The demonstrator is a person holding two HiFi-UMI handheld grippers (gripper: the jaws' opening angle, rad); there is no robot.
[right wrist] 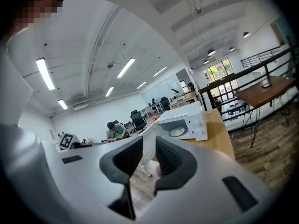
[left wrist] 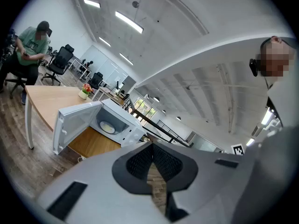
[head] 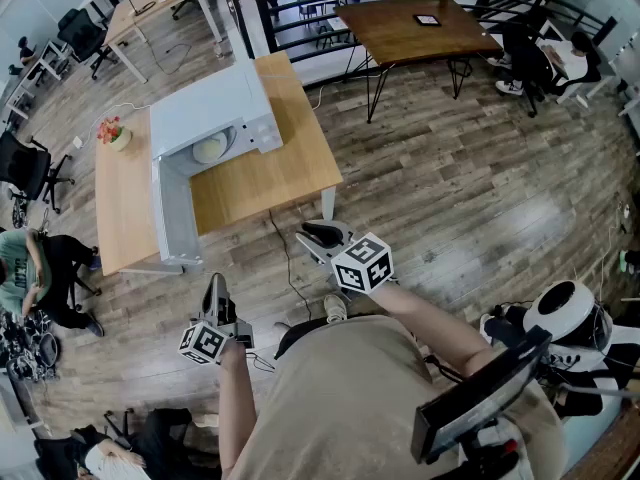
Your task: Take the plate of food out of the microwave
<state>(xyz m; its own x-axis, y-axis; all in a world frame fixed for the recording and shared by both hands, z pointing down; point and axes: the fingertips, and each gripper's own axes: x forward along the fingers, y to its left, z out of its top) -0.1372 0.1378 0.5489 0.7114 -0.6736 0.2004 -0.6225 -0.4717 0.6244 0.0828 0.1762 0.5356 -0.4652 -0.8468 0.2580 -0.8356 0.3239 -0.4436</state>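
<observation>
- Sitting inside the open white microwave [head: 225,103] on the far wooden table [head: 280,173], the round pale plate of food [head: 210,149] is untouched.
- Left gripper [head: 214,286], well short of the table, has its jaws closed together and empty.
- Right gripper [head: 312,238], beside it, has its jaws slightly apart with nothing between.
</observation>
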